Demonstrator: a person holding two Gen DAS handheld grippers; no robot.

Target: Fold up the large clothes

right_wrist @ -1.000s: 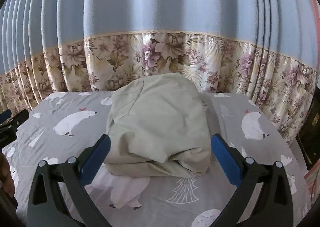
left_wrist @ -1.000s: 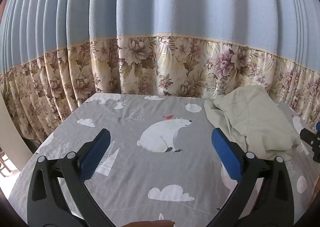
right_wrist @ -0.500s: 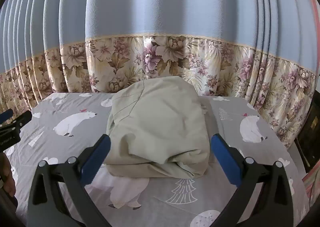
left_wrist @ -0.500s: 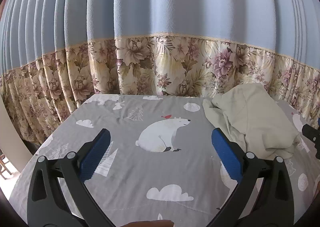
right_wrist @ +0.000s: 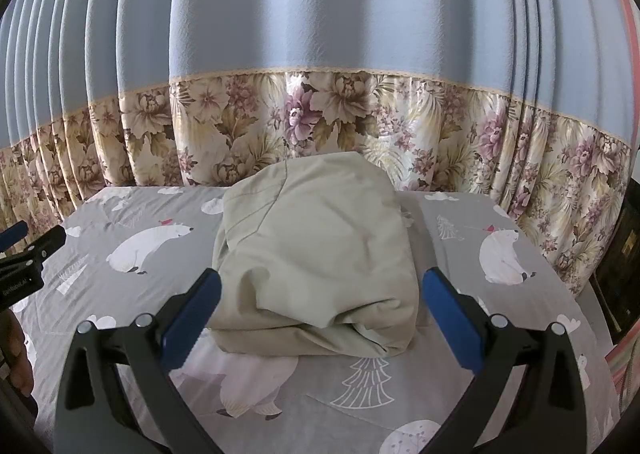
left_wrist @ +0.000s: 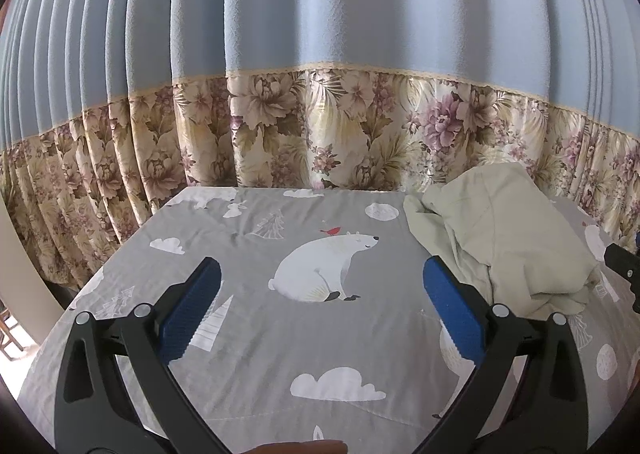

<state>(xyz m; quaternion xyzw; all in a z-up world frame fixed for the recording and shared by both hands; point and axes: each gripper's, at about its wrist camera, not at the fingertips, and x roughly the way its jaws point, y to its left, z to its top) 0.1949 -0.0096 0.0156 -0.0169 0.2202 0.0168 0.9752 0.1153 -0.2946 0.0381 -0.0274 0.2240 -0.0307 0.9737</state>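
A folded pale-green garment (right_wrist: 316, 254) lies bundled on the polar-bear bedsheet (right_wrist: 500, 318) near the floral curtain (right_wrist: 360, 126), directly ahead of the right tongs (right_wrist: 320, 294), jaws apart, with the left tongs (left_wrist: 320, 294) likewise apart over bare sheet.

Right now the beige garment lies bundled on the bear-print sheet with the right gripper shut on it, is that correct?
Not quite: the right gripper is open, holding nothing. The right wrist view shows its jaws spread either side of the garment, which lies bundled on the sheet.
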